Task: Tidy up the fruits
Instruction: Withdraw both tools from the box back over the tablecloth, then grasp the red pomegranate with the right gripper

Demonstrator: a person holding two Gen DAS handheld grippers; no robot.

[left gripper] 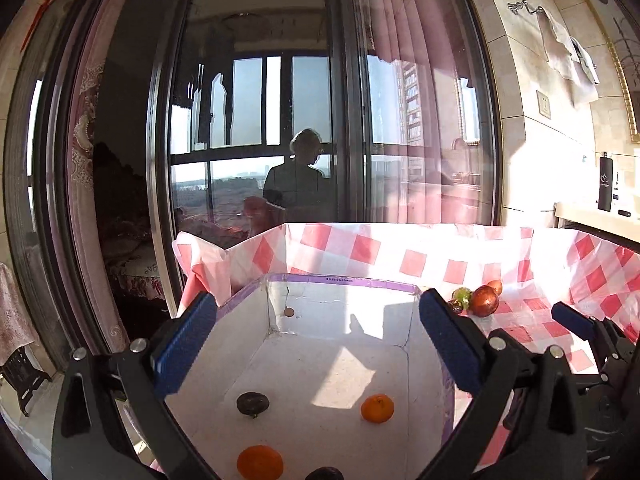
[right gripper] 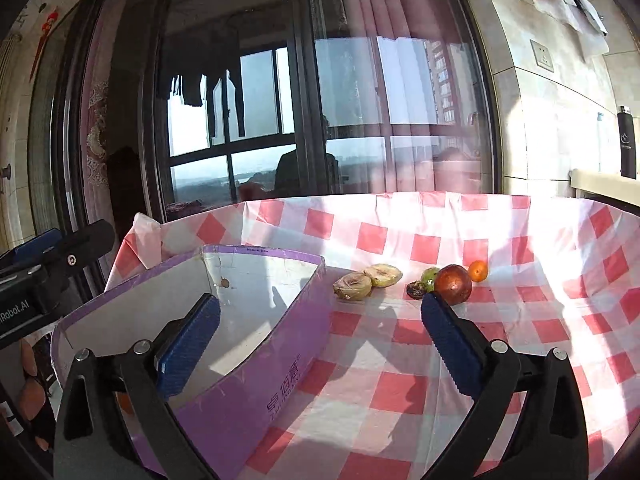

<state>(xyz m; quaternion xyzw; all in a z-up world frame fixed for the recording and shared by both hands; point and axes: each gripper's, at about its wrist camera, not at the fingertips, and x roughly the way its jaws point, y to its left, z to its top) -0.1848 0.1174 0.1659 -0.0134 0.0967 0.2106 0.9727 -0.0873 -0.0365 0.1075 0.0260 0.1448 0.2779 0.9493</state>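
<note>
A purple cardboard box (left gripper: 344, 279) with a white inside stands on the checked tablecloth; it also shows in the right wrist view (right gripper: 280, 364). In it lie two oranges (left gripper: 377, 408) (left gripper: 260, 462) and two dark fruits (left gripper: 252, 403) (left gripper: 325, 473). My left gripper (left gripper: 316, 340) is open and empty above the box. My right gripper (right gripper: 320, 338) is open and empty over the cloth by the box's right wall. On the cloth beyond lie two pale fruit halves (right gripper: 353, 286) (right gripper: 383, 275), a red-brown fruit (right gripper: 453, 284), a green fruit (right gripper: 429, 276), a small dark fruit (right gripper: 414, 290) and a small orange (right gripper: 478, 271).
The red-and-white checked cloth (right gripper: 400, 392) rises as a wall at the back. A glass sliding door (left gripper: 256, 120) and pink curtain stand behind. A black bottle (right gripper: 626, 142) stands on a ledge at right. The left gripper's body (right gripper: 48, 276) shows at left.
</note>
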